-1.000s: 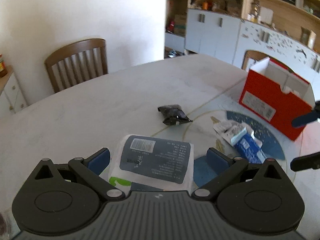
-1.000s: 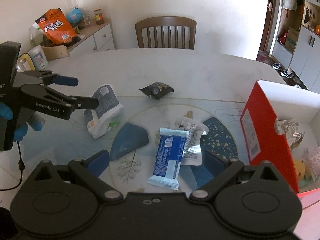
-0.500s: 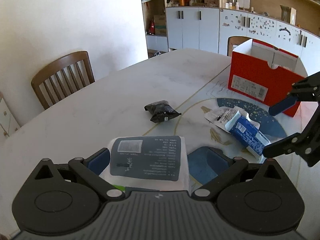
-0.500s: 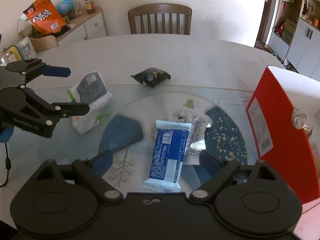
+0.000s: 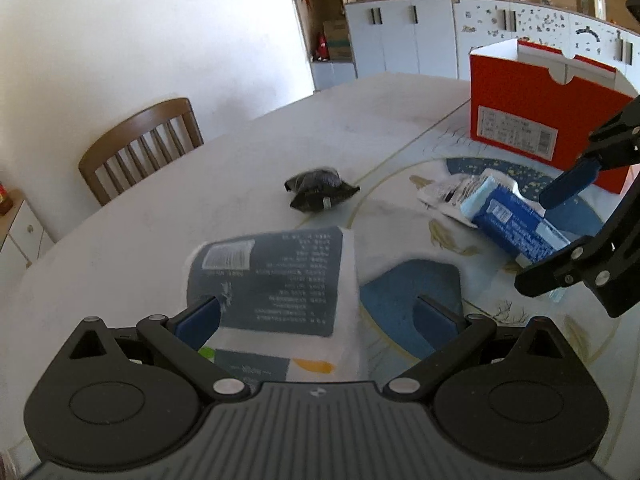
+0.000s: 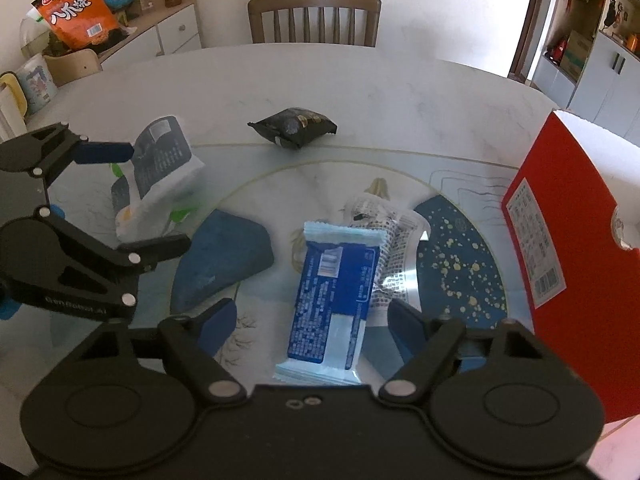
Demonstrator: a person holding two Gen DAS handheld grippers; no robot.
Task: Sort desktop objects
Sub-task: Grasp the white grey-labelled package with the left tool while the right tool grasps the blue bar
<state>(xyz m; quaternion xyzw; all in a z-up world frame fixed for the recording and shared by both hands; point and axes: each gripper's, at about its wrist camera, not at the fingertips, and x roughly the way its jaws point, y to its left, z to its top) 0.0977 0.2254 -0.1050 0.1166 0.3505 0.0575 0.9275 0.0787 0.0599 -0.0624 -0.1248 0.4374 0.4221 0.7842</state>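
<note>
The right hand-held gripper [image 6: 308, 322] is closing around the blue packet [image 6: 334, 294], pads not yet touching. It may also snag the clear wrapper [image 6: 394, 240] underneath. The left hand-held gripper [image 5: 318, 314] stands spread over the white pouch [image 5: 276, 280].

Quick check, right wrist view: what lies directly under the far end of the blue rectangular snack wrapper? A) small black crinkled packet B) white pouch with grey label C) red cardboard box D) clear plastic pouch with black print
D: the blue rectangular snack wrapper overlaps the clear plastic pouch with black print, whose edge sticks out beyond and beside it; the small black crinkled packet lies apart, farther back on the table.
</note>
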